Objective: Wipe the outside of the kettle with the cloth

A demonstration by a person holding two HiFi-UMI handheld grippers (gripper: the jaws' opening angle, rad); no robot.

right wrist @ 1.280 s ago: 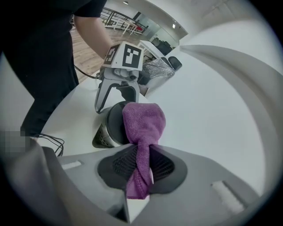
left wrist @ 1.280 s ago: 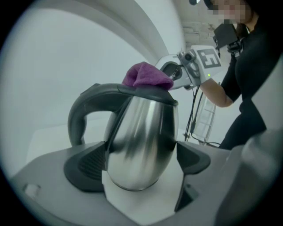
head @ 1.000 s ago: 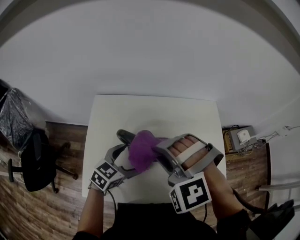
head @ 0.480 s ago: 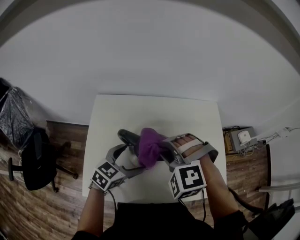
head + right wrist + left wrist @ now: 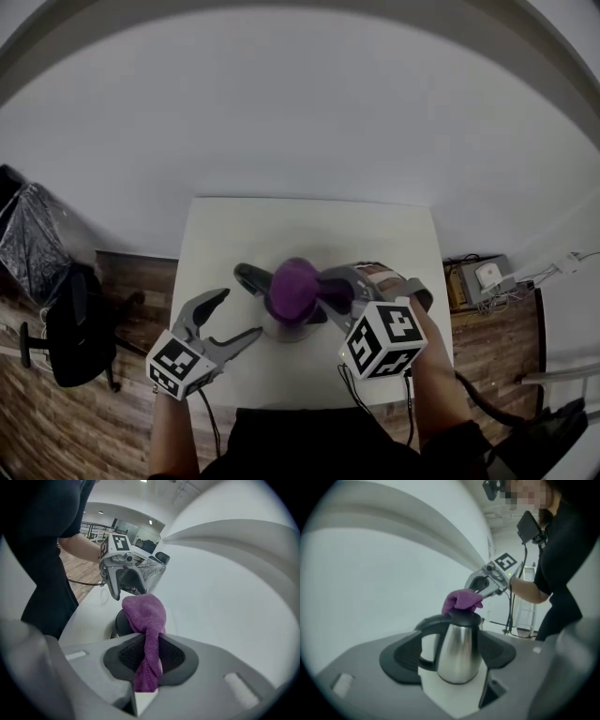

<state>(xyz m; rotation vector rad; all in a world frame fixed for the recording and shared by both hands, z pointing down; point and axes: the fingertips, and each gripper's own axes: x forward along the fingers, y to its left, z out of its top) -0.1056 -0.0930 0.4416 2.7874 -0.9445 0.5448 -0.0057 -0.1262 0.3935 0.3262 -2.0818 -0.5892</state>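
My right tool [image 5: 148, 656] is clamped on a soft purple cloth [image 5: 293, 286]. The two black ribbed pads pinch a twisted strand of it between them, with a short tail hanging out below the pads. The rest of the cloth bunches into a rounded wad beyond the tips. That wad sits on top of the rounded stainless-steel kettle with a black lid and black loop handle [image 5: 458, 653], touching the lid near its spout side. In the head view the wad hides most of the kettle's top. The steel sides below it are bare.

The kettle stands upright near the middle of the white rectangular desk [image 5: 309, 225], with its handle pointing toward my left side.

My left tool [image 5: 239, 314] is empty. Its jaws stand well apart, though they have just been closing a little, and nothing lies between the pads. It is held off to the left of the kettle, near the handle but not touching it, above the desk's surface. From the left gripper view the kettle shows framed between the two pads, further off, and its handle is on the side of the left pad.

A black office chair [image 5: 70, 323] stands on the wooden floor [image 5: 131, 272] to the left of the desk.
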